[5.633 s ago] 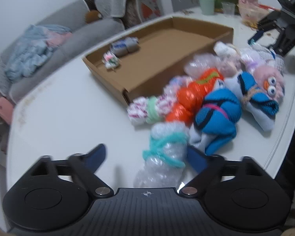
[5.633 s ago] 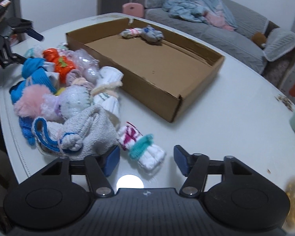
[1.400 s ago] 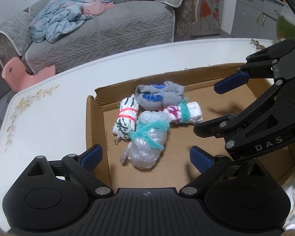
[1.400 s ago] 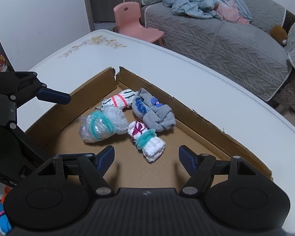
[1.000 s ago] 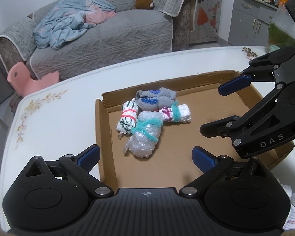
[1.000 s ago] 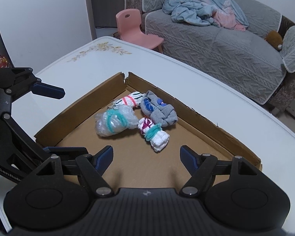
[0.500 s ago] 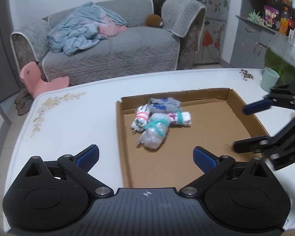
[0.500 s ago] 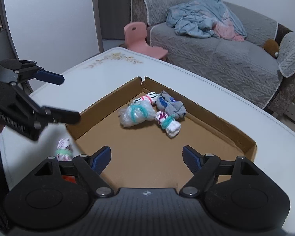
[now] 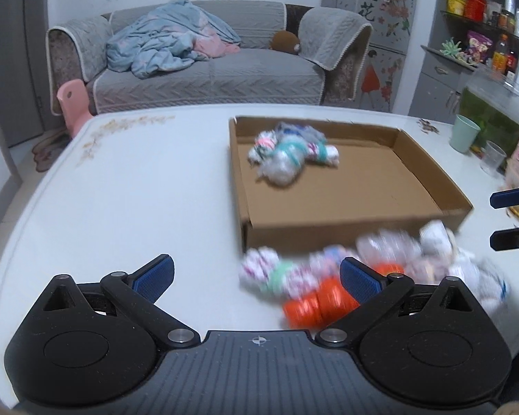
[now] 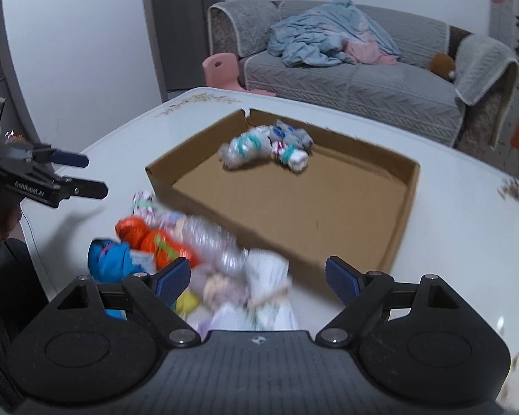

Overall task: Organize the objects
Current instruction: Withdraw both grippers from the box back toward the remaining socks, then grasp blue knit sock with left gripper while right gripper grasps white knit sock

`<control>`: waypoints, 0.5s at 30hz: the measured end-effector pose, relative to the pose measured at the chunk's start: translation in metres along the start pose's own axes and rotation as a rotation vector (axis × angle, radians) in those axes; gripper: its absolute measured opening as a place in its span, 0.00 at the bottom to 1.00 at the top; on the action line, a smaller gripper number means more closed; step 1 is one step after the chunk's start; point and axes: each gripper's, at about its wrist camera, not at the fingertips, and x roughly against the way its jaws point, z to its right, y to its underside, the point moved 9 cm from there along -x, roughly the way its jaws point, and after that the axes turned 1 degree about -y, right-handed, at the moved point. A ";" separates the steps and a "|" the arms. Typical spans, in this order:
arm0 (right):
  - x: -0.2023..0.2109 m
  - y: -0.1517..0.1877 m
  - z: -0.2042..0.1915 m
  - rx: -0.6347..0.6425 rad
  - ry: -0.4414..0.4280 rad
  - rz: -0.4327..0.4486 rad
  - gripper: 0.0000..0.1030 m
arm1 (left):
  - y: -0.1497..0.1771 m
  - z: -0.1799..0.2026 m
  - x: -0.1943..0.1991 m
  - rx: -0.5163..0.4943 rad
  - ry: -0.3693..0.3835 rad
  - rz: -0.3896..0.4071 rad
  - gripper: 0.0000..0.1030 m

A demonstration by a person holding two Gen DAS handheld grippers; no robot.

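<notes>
Both claws, left (image 9: 256, 275) and right (image 10: 257, 278), are spread and empty above the white tabletop (image 9: 138, 180). Rolled sock bundles (image 10: 176, 242) lie heaped beside the shallow brown cardboard box (image 10: 408, 186). Risk: crowding may cause a double pick or scatter neighbouring bundles.

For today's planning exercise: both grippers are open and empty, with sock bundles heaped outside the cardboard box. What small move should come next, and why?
Probably lower the right gripper onto the white bundle lying between its open jaws and close. A few bundles already sit in the cardboard box, while the pile remains on the table.
</notes>
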 end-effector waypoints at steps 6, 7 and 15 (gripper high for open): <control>0.001 0.039 0.000 -0.116 0.038 0.023 0.84 | 0.035 0.019 -0.001 0.007 0.099 0.005 0.99; -0.001 0.044 0.001 -0.135 0.050 0.029 0.85 | 0.038 0.022 -0.002 0.012 0.115 0.002 0.99; -0.008 0.080 0.013 -0.184 0.115 -0.015 0.90 | 0.057 0.046 -0.014 0.007 0.192 -0.046 0.99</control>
